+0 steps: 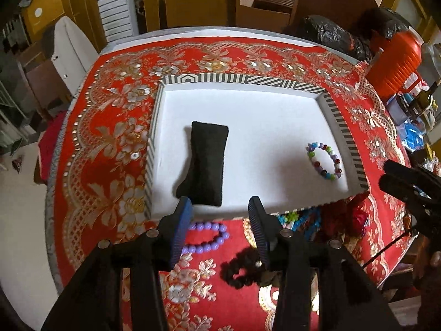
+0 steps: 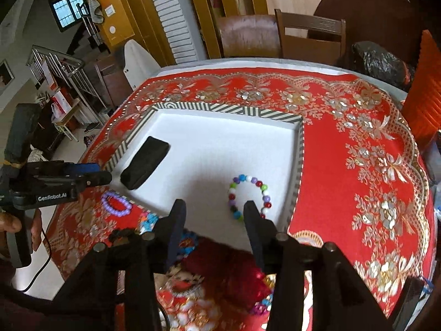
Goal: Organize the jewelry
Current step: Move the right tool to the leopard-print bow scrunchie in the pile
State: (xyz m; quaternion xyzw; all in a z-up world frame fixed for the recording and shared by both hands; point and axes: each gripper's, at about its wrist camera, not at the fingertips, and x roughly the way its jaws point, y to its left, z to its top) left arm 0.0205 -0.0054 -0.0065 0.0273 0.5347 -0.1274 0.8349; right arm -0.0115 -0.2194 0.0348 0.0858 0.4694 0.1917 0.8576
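Our left claw [image 1: 220, 207] hangs wide open and empty, the black cushion [image 1: 205, 162] just beyond its left finger in the striped tray [image 1: 341, 127]. Rightward, our right claw [image 2: 213, 209] gapes empty too, the multicoloured bead bracelet [image 2: 249, 197] lying just past its right fingertip.

My left claw [image 1: 220, 209] is black with ribbed blue pads [image 1: 182, 220] and silver pivot screws; seen from the right claw [image 2: 212, 212], its body reads "GenRobot.AI" in white, trailing a black cable.
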